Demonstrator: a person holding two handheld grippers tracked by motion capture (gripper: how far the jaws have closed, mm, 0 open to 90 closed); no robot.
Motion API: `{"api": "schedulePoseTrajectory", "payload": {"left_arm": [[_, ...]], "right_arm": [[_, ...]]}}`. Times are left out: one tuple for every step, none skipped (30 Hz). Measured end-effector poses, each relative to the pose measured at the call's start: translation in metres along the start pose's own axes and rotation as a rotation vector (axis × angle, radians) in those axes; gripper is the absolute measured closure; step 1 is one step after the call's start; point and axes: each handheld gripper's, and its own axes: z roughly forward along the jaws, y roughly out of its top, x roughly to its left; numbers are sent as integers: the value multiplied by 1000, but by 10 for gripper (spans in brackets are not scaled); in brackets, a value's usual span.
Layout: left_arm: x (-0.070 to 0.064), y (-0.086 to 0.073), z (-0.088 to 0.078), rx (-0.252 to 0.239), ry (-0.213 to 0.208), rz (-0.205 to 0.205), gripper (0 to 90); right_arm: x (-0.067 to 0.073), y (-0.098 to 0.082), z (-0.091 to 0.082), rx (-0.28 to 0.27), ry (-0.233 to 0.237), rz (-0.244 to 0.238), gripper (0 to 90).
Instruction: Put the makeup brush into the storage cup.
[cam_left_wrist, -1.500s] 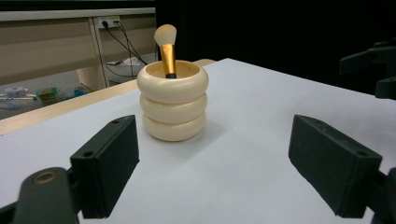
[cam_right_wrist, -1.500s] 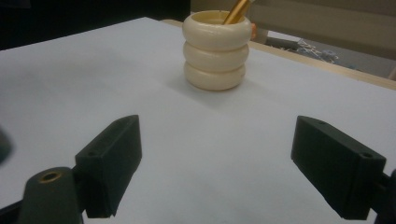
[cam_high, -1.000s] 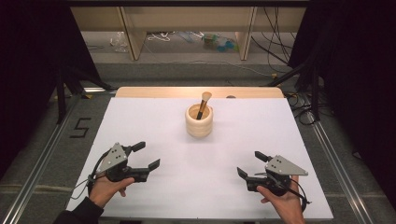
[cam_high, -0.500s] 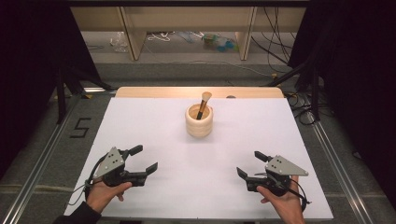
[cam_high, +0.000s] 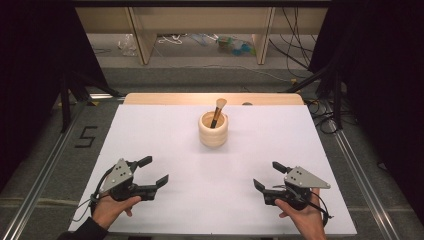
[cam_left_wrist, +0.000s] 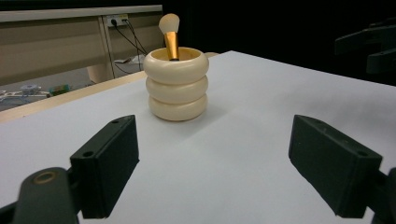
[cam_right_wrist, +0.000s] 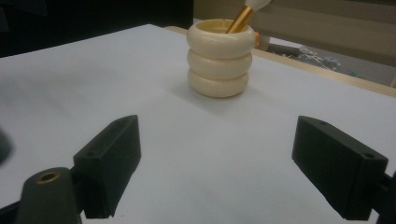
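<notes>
A cream ribbed holder (cam_high: 213, 129) stands upright near the middle of the white table (cam_high: 165, 125), toward the far side. A makeup brush (cam_high: 218, 111) with a gold ferrule and pale bristles leans inside it. The holder (cam_left_wrist: 175, 83) and brush (cam_left_wrist: 170, 30) rise ahead of the left gripper's jaws; the holder (cam_right_wrist: 220, 56) also stands ahead of the right gripper's jaws. My left gripper (cam_high: 154, 170) rests open at the near left, well short of the holder. My right gripper (cam_high: 267, 176) rests open at the near right. Nothing lies between either pair of jaws.
A wooden strip (cam_high: 165, 98) borders the table's far edge. Beyond it are wooden furniture legs (cam_high: 142, 37), cables (cam_high: 295, 40) and clutter on the floor. Dark stands (cam_high: 65, 95) flank the table; a floor marking "5" (cam_high: 86, 136) lies at the left.
My left gripper has drawn back toward the near edge of the table. The right gripper, holder and brush have stayed put.
</notes>
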Motion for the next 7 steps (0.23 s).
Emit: {"api": "schedulePoseTrajectory", "payload": {"left_arm": [[0,0,0,0,1,-1,160],[0,0,0,0,0,-1,160],[0,0,0,0,0,-1,160],[0,0,0,0,0,0,160],[0,0,0,0,0,0,160],[0,0,0,1,-1,0,160],[0,0,0,0,-1,-1,160]], "right_arm": [[0,0,0,-1,-1,0,164],[-1,0,0,-11,-7,-15,164],[0,0,0,0,0,0,164],[0,0,0,-1,1,2,164],[0,0,0,-4,0,2,164],[-1,0,0,-12,-6,-13,164],[-1,0,0,-12,-6,-15,164]]}}
